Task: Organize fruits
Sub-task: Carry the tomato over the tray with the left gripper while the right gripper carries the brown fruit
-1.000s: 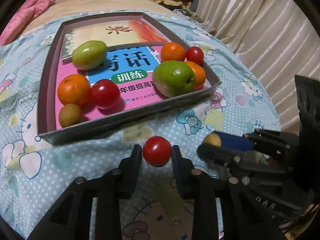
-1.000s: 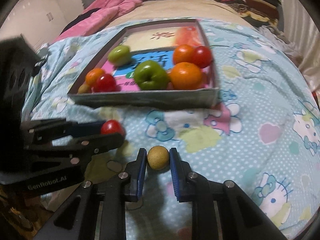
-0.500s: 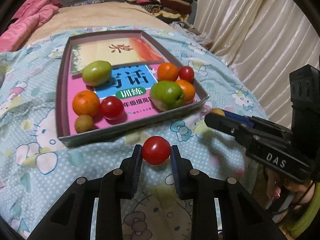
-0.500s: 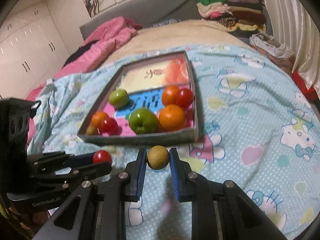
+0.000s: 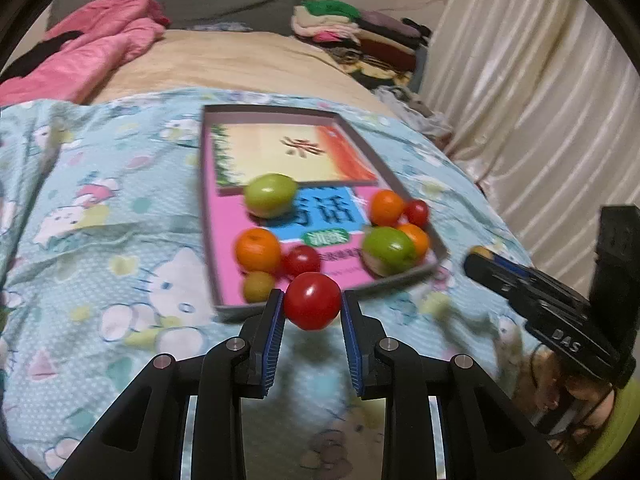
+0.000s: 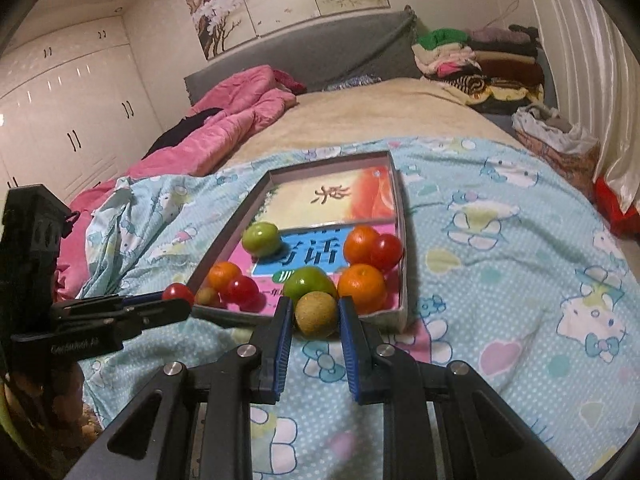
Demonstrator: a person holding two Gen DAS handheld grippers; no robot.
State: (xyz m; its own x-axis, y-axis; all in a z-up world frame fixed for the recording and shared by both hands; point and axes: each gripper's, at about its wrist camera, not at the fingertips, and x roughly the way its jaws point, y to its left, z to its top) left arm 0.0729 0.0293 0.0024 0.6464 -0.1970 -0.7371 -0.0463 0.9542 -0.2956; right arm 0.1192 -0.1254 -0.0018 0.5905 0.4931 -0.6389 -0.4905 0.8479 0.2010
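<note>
The right gripper (image 6: pixel 314 314) clamps a round brown-green fruit (image 6: pixel 316 314) between its blue pads, held above the patterned blue bedsheet (image 6: pixel 500 280). Just past it, toward twelve o'clock, lies a shallow cardboard tray (image 6: pixel 403 240) lined with printed books. In the tray, a green apple (image 6: pixel 310 282) sits just behind the held fruit, an orange (image 6: pixel 363 286) at its two o'clock, and another orange (image 6: pixel 360 243) touching a red tomato (image 6: pixel 387 251) farther back. At nine o'clock the left gripper (image 6: pixel 176 294) pinches a small red tomato (image 6: pixel 177 292) beside the tray's near-left corner. A pink quilt (image 6: pixel 240 108) lies at eleven o'clock.
</note>
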